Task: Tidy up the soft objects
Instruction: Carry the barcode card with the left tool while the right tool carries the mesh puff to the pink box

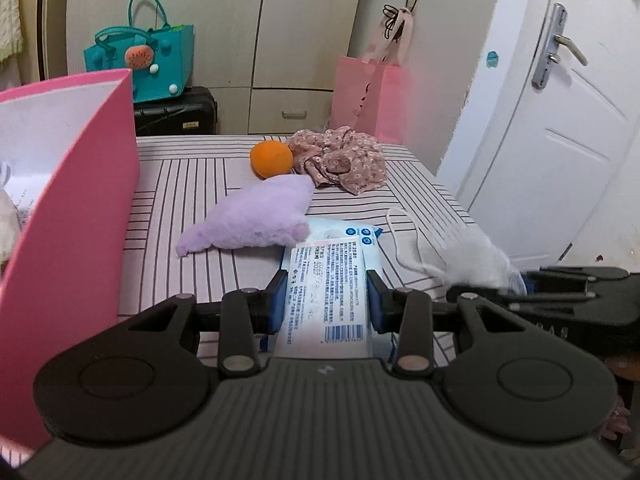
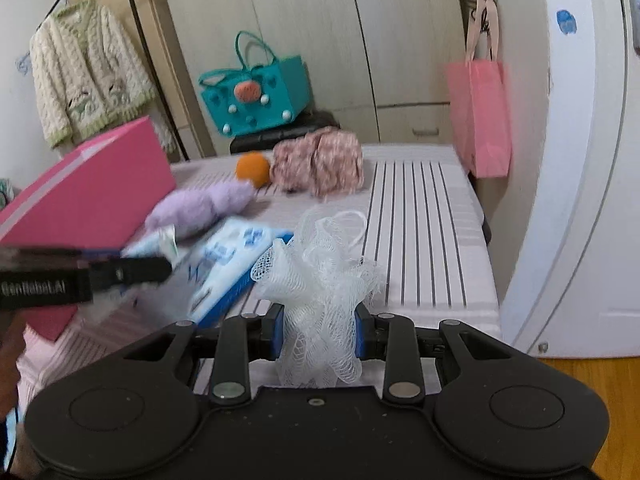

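A: What does the left camera see?

B: The left gripper has its jaws squeezed tight on a pack of wipes. The pack is lifted above the striped bed. Just past it lie a purple fluffy toy, an orange ball and a flowery cloth. A big pink box stands on the left. The other gripper pokes in from the right with a white net puff.

A: And the right camera?

B: The right gripper has its jaws pinched on the white net puff, held up over the bed. The left gripper is at the left, blurry, with the pack of wipes. The pink box is beside it. The purple toy, orange ball and flowery cloth lie farther back.
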`<state>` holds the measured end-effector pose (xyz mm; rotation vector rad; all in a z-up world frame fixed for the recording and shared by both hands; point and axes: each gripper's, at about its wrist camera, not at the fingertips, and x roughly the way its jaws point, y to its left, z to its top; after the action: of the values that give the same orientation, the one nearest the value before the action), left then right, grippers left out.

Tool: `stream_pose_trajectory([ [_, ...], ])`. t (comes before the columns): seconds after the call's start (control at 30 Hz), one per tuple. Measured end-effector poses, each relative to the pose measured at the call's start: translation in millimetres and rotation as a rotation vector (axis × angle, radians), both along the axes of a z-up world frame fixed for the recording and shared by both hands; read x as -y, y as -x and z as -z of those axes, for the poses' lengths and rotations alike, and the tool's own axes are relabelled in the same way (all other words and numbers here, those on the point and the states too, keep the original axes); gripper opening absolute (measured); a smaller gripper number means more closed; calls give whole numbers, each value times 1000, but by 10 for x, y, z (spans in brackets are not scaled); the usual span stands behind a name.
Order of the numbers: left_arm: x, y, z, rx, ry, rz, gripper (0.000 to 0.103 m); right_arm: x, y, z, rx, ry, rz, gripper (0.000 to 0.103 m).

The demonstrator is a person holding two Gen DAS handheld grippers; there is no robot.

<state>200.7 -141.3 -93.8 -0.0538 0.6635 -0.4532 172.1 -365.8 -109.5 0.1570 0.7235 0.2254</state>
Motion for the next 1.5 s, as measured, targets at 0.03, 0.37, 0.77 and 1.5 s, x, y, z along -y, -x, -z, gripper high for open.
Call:
stream_pose_trajectory([
  [0.03, -14, 28, -18, -1, 3, 3, 38, 5, 48, 6, -9, -1, -6, 36],
  [0.37, -79, 365, -88, -22, -59, 83, 38, -10, 387, -99, -85, -47, -65, 36],
  [0.77, -507, 673, -77, -168, -46, 125, 38, -344, 709, -276, -147, -151, -197, 37],
  [1.5, -1602, 874, -521, -379, -94, 137, 38, -1402, 561, -592, -262, -379, -544, 37],
])
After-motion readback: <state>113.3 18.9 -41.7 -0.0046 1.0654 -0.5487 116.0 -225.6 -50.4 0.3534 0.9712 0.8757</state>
